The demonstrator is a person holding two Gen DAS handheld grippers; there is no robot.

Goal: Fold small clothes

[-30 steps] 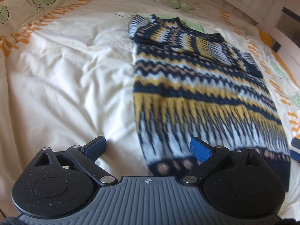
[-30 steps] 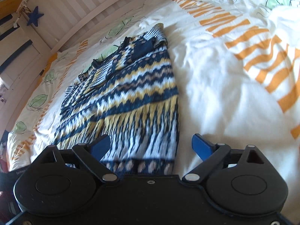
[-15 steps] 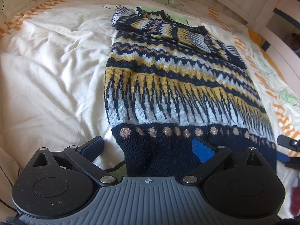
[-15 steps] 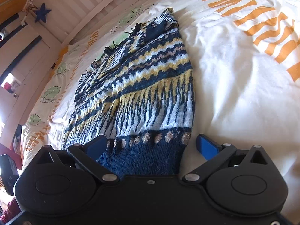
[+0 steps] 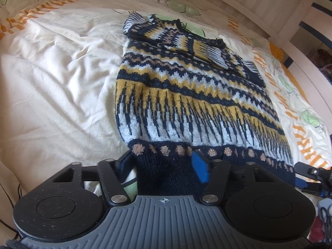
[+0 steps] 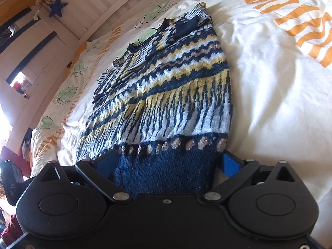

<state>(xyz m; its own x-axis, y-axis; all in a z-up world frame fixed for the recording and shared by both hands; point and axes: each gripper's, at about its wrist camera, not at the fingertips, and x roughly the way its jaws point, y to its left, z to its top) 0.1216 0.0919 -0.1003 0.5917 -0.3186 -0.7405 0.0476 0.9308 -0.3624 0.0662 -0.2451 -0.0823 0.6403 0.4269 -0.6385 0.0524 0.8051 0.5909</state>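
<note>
A knitted sweater (image 5: 186, 95) in navy, yellow and white lies flat on the bed, sleeves folded across its far end. Its dark hem (image 5: 166, 172) lies nearest me. My left gripper (image 5: 161, 166) sits at the hem's left corner. Its jaws are closing, and the blue pads (image 5: 199, 168) touch bunched hem fabric between them. In the right wrist view the same sweater (image 6: 166, 95) runs away from me. My right gripper (image 6: 169, 161) straddles the hem's right corner (image 6: 166, 170). Those jaws stand wide and are closing slightly, with the pads (image 6: 230, 164) beside the fabric edges.
A rumpled cream duvet (image 5: 51, 83) with orange stripes and green leaf prints (image 6: 300, 27) covers the bed. A white slatted bed rail (image 6: 103, 6) runs behind the sweater's far end. A blue star (image 6: 57, 6) hangs by the rail.
Both grippers have come in over the sweater's near end, so the dark hem now lies between each pair of fingers. The left jaws have narrowed around the hem.
</note>
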